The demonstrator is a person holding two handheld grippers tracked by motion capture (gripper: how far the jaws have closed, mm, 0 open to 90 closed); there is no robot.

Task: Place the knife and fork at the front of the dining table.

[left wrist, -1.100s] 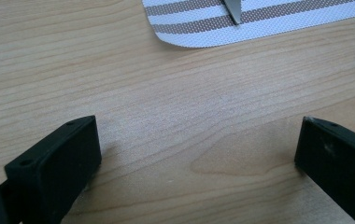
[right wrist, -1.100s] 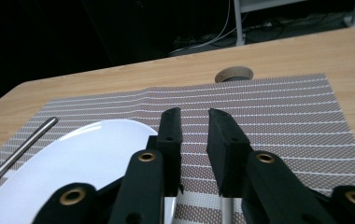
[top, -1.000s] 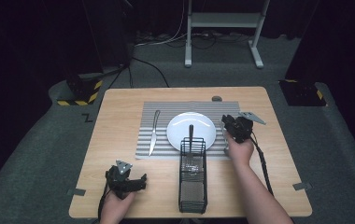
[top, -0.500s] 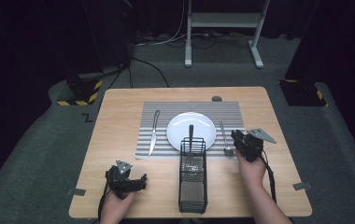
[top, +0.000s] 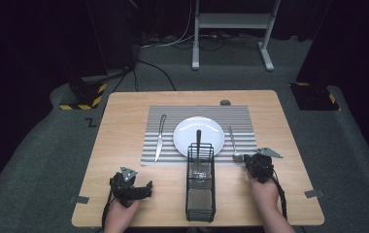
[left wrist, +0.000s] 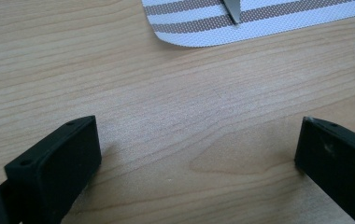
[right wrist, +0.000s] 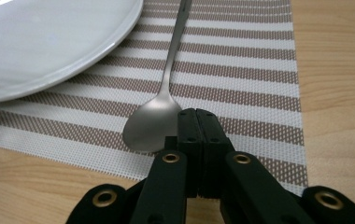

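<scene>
A metal spoon (top: 232, 141) lies on the striped placemat (top: 163, 114), right of the white plate (top: 182, 141), its bowl toward the near edge. My right gripper (top: 250, 162) rests low just behind the spoon's bowl. In the right gripper view the spoon (right wrist: 152, 123) sits just beyond and left of the right gripper (right wrist: 196, 114), whose jaws have just closed together with nothing between them. My left gripper (top: 146, 187) sits open on bare wood at the near left. In the left gripper view the left gripper (left wrist: 199, 149) holds nothing.
A knife (top: 159, 138) lies on the mat left of the plate; its tip (left wrist: 231, 9) shows in the left gripper view. A black wire basket (top: 200, 187) stands at the near middle with a dark-handled utensil (top: 198, 143) upright in it. A small dark object (top: 225, 102) lies beyond the mat.
My right hand has drawn back from beside the plate toward the near right, sinking to the mat's front edge. The spoon stays on the mat. The left gripper has not moved.
</scene>
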